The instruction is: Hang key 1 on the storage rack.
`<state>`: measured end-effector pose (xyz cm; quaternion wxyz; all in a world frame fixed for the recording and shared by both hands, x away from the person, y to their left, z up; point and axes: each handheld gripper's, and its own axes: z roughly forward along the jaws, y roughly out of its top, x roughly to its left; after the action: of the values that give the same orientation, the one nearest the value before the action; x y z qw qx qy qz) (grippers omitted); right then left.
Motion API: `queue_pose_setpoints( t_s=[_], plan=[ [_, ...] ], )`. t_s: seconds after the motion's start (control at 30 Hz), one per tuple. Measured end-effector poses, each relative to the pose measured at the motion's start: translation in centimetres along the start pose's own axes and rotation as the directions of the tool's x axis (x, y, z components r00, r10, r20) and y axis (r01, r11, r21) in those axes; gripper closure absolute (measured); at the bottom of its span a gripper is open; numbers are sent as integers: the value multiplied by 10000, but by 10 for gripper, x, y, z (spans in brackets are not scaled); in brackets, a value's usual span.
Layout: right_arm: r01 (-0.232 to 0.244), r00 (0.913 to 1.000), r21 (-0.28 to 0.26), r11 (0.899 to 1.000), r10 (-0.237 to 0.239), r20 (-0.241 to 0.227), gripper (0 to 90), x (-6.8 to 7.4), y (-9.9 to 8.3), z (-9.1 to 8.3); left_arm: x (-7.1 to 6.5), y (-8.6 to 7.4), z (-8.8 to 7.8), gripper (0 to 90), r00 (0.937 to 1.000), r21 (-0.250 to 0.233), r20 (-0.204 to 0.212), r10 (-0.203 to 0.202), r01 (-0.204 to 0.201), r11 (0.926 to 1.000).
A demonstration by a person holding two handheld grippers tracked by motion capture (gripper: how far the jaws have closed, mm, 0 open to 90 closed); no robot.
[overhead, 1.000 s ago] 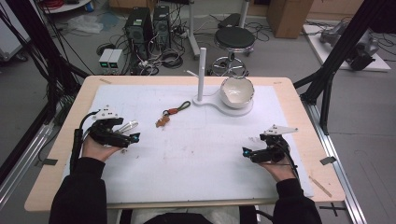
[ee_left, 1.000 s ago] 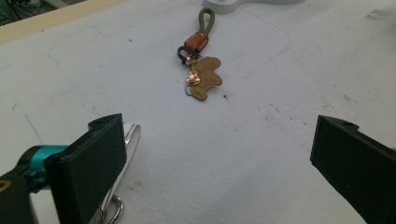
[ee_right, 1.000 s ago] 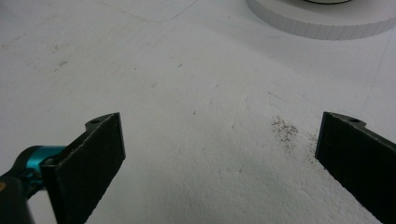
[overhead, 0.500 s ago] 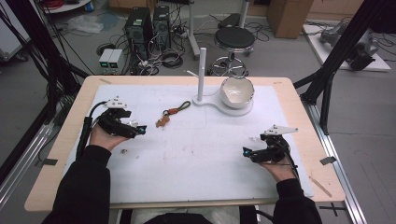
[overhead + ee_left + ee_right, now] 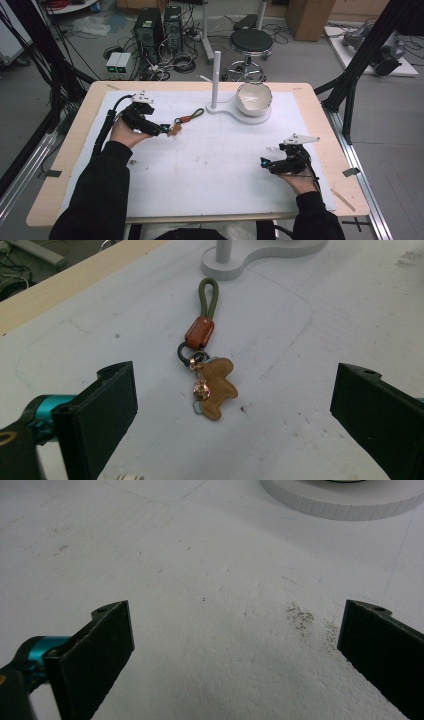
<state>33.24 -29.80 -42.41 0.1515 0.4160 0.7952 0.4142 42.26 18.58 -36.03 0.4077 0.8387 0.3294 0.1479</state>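
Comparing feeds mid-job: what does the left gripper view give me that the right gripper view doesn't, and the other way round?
Left gripper view: the keychain lying flat ahead between open jaws, with its green loop, orange tab, dark ring and tan figure charm; beyond it the white stand's post and the table's wooden edge.

Right gripper view: a patch of dark specks on the mat, and the round end of the stand's base.

Both: the white mat, two black jaws spread wide with nothing held, and part of the white stand base.

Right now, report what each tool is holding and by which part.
Nothing is held. The left tool stands open, short of the tan bear-shaped keychain with green loop; the right tool is open over bare white mat.
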Motion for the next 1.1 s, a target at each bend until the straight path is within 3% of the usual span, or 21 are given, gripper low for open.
queue_pose_setpoints(
  t_s=[0.23, 0.67, 1.1],
  plan=[
    [-36, 10000, -40, 10000, 36, 13, 7, -1, -1, -1, 2, 23, 20, 53, 9993, 301, 104, 364, -367, 9989],
    [-40, 10000, -35, 10000, 40, 23, 7, -2, -2, -2, 10, 45, 53, 68, 9987, 595, 212, 472, -484, 9971],
    [-69, 10000, 12, 10000, 69, 5, 7, -3, -3, -1, 20, 40, 92, 100, 9993, 1227, 304, 239, -275, 9921]
  ],
)
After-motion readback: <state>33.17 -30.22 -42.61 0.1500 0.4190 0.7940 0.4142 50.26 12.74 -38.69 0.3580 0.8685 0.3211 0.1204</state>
